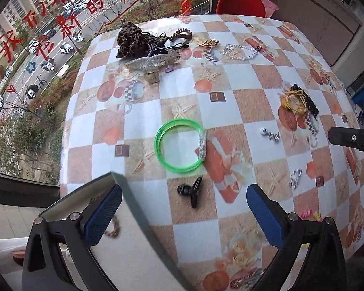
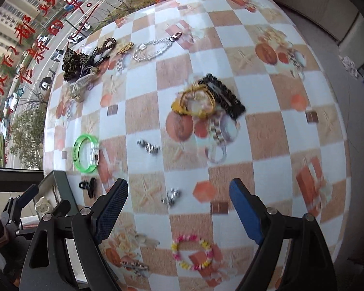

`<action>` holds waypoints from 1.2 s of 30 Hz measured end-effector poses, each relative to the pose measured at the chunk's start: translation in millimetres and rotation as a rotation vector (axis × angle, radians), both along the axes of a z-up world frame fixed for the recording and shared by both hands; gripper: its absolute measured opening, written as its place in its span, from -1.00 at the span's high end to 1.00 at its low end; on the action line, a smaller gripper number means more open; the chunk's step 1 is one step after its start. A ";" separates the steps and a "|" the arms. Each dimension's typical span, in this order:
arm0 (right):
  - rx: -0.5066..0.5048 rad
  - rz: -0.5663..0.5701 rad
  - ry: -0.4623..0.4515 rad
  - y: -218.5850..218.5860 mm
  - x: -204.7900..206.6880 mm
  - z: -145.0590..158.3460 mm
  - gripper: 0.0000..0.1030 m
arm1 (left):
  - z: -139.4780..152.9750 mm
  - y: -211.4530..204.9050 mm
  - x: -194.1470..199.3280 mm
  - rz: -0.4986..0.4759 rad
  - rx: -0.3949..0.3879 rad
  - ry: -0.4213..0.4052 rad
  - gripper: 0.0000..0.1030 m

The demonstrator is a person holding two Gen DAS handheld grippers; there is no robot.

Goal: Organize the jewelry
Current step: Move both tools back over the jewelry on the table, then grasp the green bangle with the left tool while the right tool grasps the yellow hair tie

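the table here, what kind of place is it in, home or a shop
Probably a home, in an upper-floor flat: the table wears a patterned household cloth, the window beside it overlooks a street with parked cars and carries red painted characters, and a red chair stands behind it.

Big window (image 1: 36, 48) on the left w/ red Chinese lettering (image 1: 60, 12) on the glass; daylight, street w/ parked cars and apt blocks outside. Counter (image 1: 230, 101) wears a checked cloth, orange & white squares w/ starfish prints. Red chair (image 1: 240, 2) at the far edge. Grey wall panels (image 1: 315, 12) to the right.
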State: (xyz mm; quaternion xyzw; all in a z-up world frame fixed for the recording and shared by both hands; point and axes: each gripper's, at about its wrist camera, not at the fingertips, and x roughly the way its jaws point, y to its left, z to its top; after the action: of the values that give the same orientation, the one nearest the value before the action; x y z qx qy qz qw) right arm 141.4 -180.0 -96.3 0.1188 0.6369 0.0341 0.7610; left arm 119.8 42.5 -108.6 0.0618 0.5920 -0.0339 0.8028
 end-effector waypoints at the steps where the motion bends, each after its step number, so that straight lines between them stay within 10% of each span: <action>1: -0.002 0.008 -0.003 1.0 6.6 -2.8 -0.65 | -3.5 -1.9 5.9 0.004 -0.005 0.002 -1.00; 22: -0.120 0.111 -0.028 22.1 81.6 -70.5 -0.23 | -76.7 -14.8 57.9 0.008 -0.031 0.114 -0.23; 28: -0.223 0.151 -0.045 32.3 85.0 -73.0 0.16 | -79.1 -22.1 58.0 -0.007 -0.054 0.118 0.20; 30: -0.222 0.158 -0.058 32.3 84.3 -72.2 0.76 | -77.7 -26.6 57.2 -0.021 -0.058 0.113 0.54; 36: -0.128 0.106 -0.059 15.9 80.2 -67.4 0.75 | -69.4 -29.5 53.9 -0.023 -0.091 0.102 0.74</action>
State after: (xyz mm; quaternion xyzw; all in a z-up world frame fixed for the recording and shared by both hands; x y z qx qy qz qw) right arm 221.7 -164.1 -163.7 0.0349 0.6206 0.0370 0.7824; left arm 173.7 13.0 -178.1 0.0299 0.6293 -0.0732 0.7731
